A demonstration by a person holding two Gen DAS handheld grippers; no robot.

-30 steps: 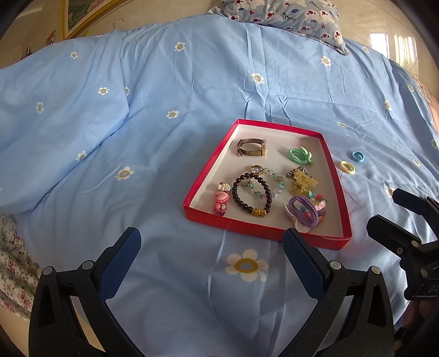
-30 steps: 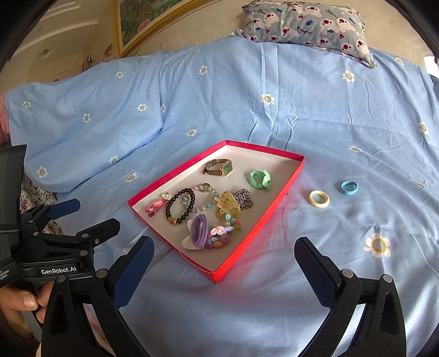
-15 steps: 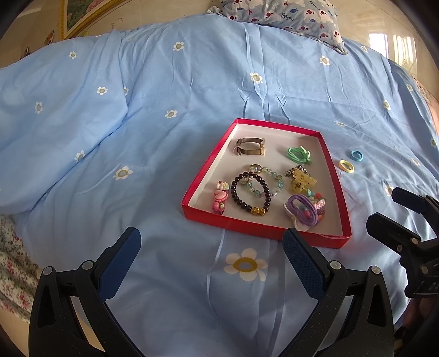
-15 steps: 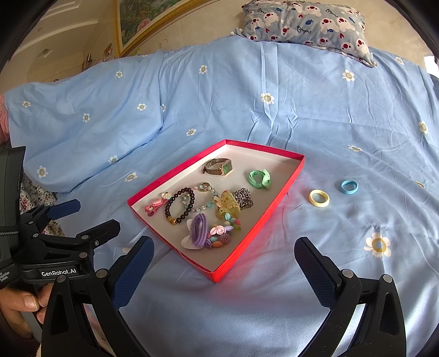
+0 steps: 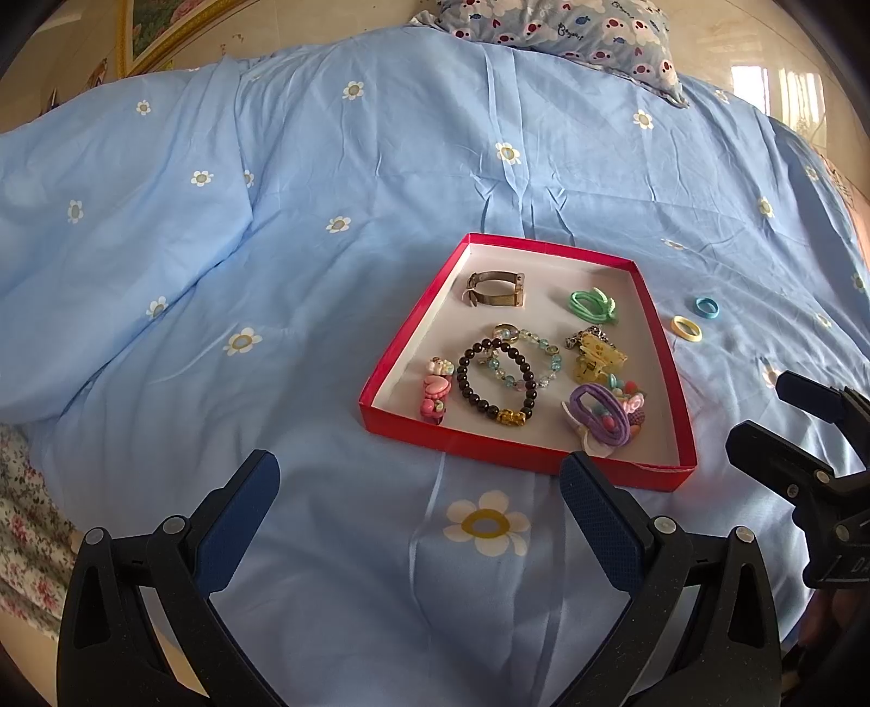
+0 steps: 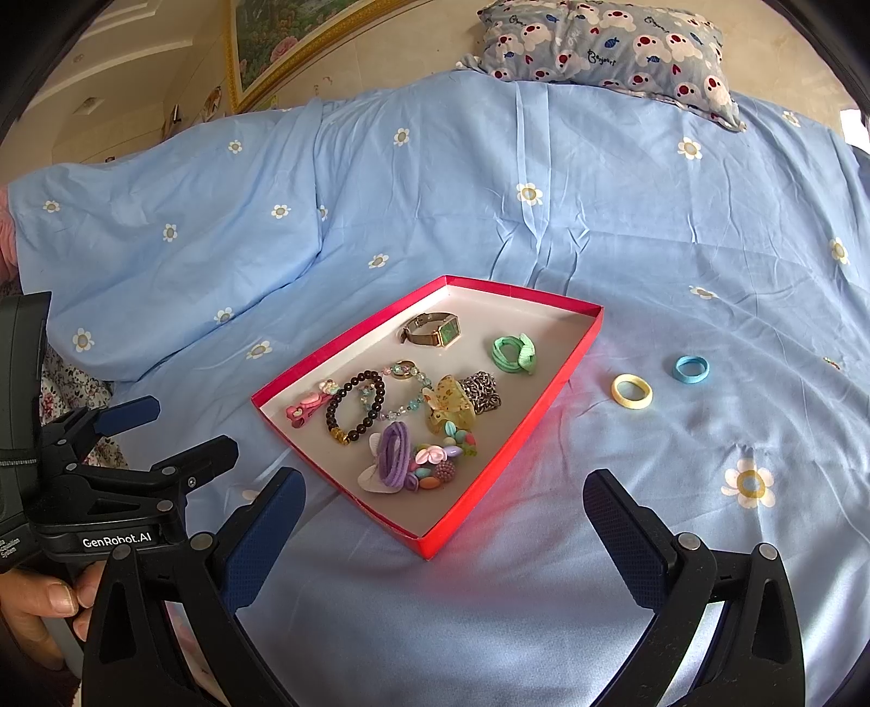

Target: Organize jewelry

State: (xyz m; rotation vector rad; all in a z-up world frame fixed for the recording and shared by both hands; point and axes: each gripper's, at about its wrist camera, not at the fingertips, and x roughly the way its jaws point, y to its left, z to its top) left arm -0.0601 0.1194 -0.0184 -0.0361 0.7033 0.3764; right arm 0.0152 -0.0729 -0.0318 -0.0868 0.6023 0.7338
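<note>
A red tray [image 5: 405, 342] [image 6: 565, 375] lies on the blue bedspread. It holds a watch [image 6: 432, 329], a green hair tie [image 6: 514, 353], a dark bead bracelet [image 5: 492, 380], a yellow claw clip [image 6: 448, 402], a purple hair tie [image 6: 392, 454] and other pieces. A yellow ring [image 6: 632, 390] [image 5: 686, 328] and a blue ring [image 6: 691, 369] [image 5: 707, 307] lie on the bedspread right of the tray. My left gripper [image 5: 418, 500] is open and empty, in front of the tray. My right gripper [image 6: 443, 508] is open and empty, near the tray's near corner.
The flowered blue bedspread [image 6: 544, 190] covers the bed, bulging at the left. A patterned pillow [image 6: 603, 43] lies at the far end. A framed picture [image 6: 272, 38] hangs on the wall behind. The bed edge shows at the lower left [image 5: 27, 522].
The left wrist view has crept slightly closer to the tray. The right gripper has hardly moved. Both stay open and empty.
</note>
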